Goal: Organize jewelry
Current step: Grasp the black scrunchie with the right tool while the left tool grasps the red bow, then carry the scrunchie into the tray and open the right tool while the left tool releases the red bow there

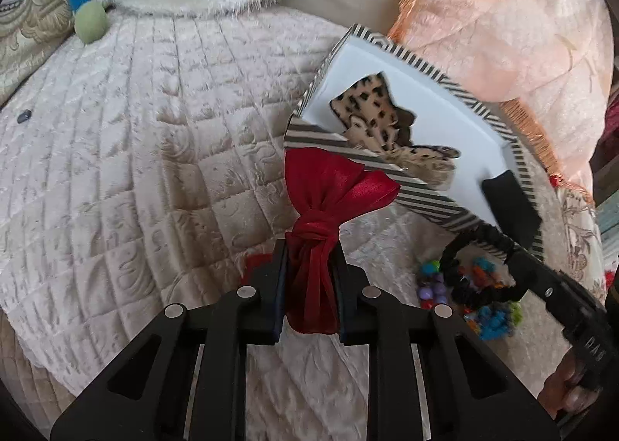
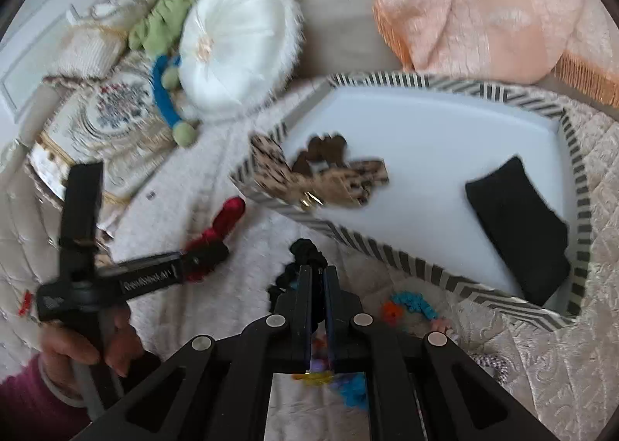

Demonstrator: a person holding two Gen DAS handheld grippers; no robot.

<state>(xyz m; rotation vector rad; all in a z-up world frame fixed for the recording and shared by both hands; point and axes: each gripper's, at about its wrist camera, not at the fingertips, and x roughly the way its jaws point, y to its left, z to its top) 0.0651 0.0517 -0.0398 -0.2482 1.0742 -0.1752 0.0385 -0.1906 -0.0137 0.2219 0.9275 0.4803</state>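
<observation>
Striped box (image 2: 572, 154) on quilt (image 1: 116, 131) already holds leopard bow (image 2: 340, 178) and black pouch (image 2: 518, 224). Left gripper (image 1: 311, 251) clamped on red bow (image 1: 329, 185) near box edge; right gripper (image 2: 318, 274) clamped on black scrunchie (image 2: 305, 253). Colorful beads (image 1: 491, 309) left on quilt. Roughly halfway.

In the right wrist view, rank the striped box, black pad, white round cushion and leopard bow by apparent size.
1. Striped box
2. White round cushion
3. Leopard bow and black pad: too alike to rank.
</observation>
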